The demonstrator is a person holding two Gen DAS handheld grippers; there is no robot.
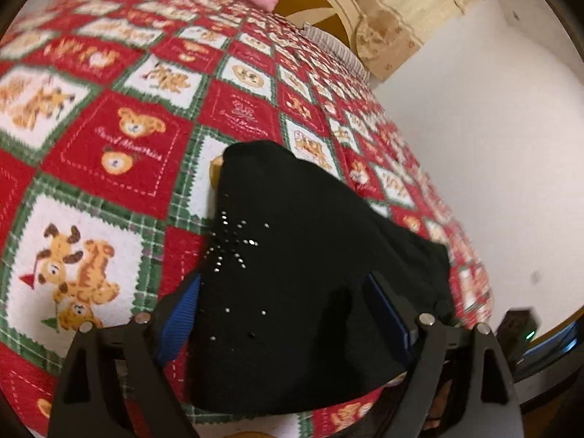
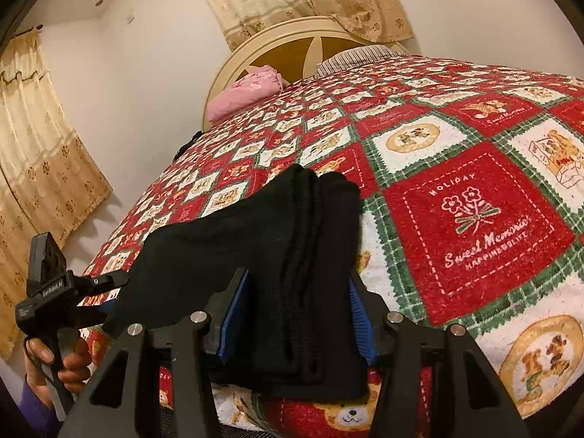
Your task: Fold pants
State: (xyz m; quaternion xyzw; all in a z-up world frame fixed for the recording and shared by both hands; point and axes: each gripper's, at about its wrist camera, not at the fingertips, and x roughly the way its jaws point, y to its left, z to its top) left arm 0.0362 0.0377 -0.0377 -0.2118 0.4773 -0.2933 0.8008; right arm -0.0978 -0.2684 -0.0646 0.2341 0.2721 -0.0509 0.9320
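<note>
While the black pants (image 2: 292, 277) lie bunched in several layers on the quilted bed (image 2: 474, 219), each gripper straddles one end of them. The right gripper (image 2: 297, 325) stands spread around the stacked edge at six o'clock, pads not visibly pinching. The left gripper (image 1: 283, 314), seen at eight o'clock in the right view, is likewise spread, cloth between its fingers. Judging by this, both ends are held ready for one even fold.
</note>
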